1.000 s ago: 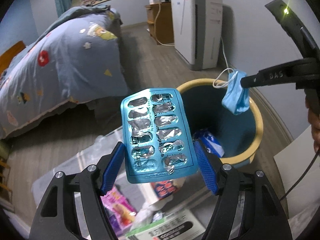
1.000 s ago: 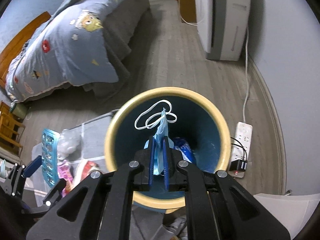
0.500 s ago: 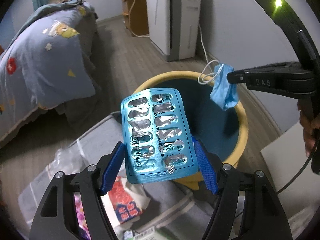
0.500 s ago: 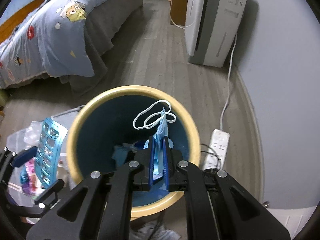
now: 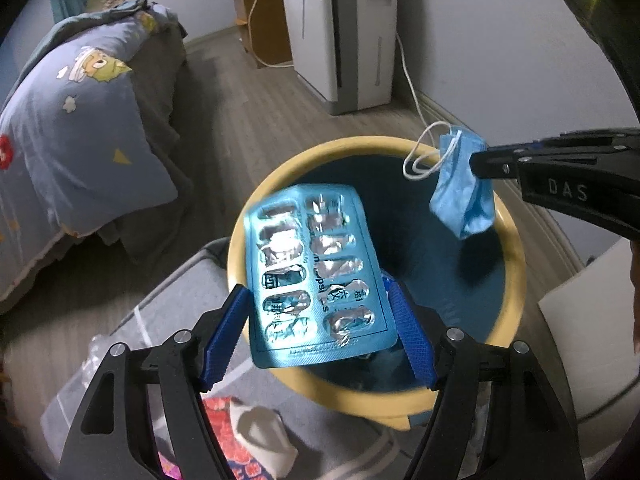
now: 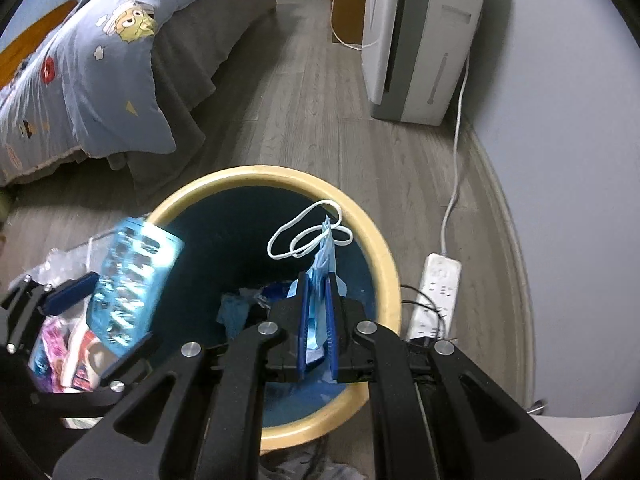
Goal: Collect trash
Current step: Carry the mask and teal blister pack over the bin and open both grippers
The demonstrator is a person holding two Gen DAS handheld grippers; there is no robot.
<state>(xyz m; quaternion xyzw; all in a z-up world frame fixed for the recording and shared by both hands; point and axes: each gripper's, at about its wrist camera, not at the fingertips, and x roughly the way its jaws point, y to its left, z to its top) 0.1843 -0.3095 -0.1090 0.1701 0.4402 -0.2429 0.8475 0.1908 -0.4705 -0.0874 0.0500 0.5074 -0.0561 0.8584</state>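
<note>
Bedroom with grey wood-look flooring, and the action is right over a bin (image 5: 276,188) with a yellow rim and dark blue inside, standing on the floor.

Nearest in the left wrist view: the left gripper (image 5: 318,334) has its blue ribbed pads set fairly wide, and the blister pack (image 5: 312,272) sits between them, tilted out over the bin mouth. It's blurred, so I can't tell whether the pads are really pinching it or it's already slipping free. That pack is thin stiff plastic with torn crinkly foil, feather-light and slick, so the flat long edges look like the only decent place to hold it.

The right gripper (image 6: 318,312) is clamped narrow on the face mask (image 6: 322,264), which hangs above the bin's open middle. Soft pleated fabric, floppy, weighs nothing, with white elastic loops dangling, so I'd guess it just flutters down when let go. Pinching the bunched fabric seems safer than the loops.

Down inside the bin there's already some crumpled blue trash (image 6: 236,308). Beside the bin, colourful wrappers (image 5: 224,412). Further off: a bed with a cartoon quilt (image 6: 100,64), a white appliance (image 6: 416,40) against the wall and a power strip (image 6: 438,284).
</note>
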